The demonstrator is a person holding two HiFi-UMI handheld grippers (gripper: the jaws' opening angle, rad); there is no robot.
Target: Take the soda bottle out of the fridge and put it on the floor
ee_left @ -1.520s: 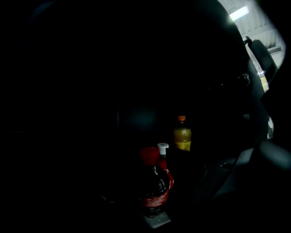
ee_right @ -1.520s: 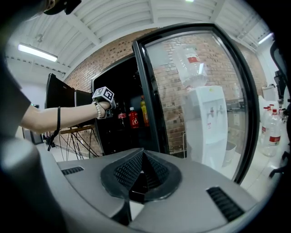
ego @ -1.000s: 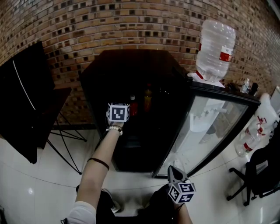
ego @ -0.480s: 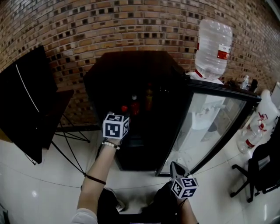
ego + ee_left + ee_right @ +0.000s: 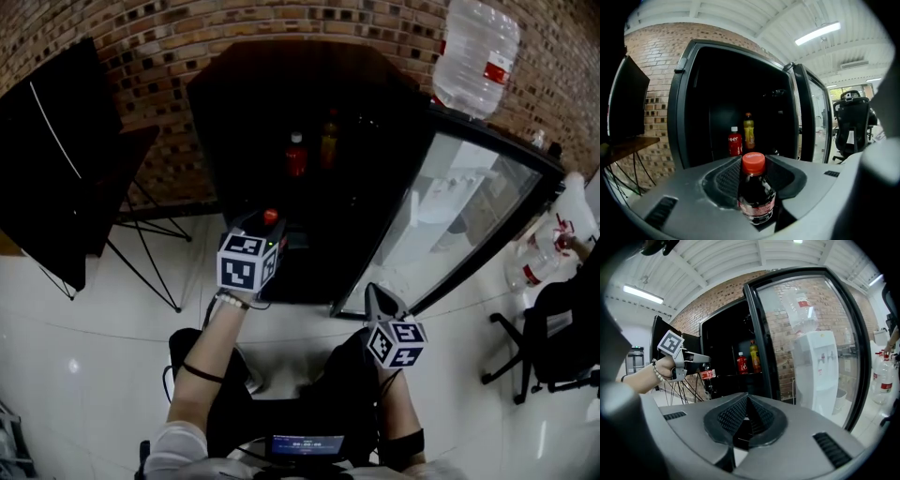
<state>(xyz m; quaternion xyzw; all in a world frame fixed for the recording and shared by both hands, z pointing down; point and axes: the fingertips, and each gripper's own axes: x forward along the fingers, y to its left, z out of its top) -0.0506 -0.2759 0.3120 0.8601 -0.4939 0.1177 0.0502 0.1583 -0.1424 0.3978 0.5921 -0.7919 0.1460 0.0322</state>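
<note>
A dark soda bottle [image 5: 754,194] with a red cap stands upright between the jaws of my left gripper [image 5: 755,185], which is shut on it. In the head view the left gripper [image 5: 261,230] holds the soda bottle [image 5: 271,217] in front of the open black fridge [image 5: 300,89], outside its cabinet and above the white floor [image 5: 84,347]. From the right gripper view the left gripper [image 5: 696,358] carries the soda bottle [image 5: 708,376] left of the fridge opening. My right gripper [image 5: 377,302] hangs low near the door's lower edge, shut and empty [image 5: 746,414].
A red bottle [image 5: 735,143] and a yellow-green bottle [image 5: 748,133] stand on a fridge shelf. The glass door [image 5: 459,216] swings open to the right. A water dispenser with a jug [image 5: 478,52], floor bottles [image 5: 534,272], an office chair [image 5: 548,352] and a black panel [image 5: 56,159] surround the spot.
My left gripper has drawn the soda bottle back out of the fridge toward me and lower. The head view has tipped downward. The right gripper stays near the door.
</note>
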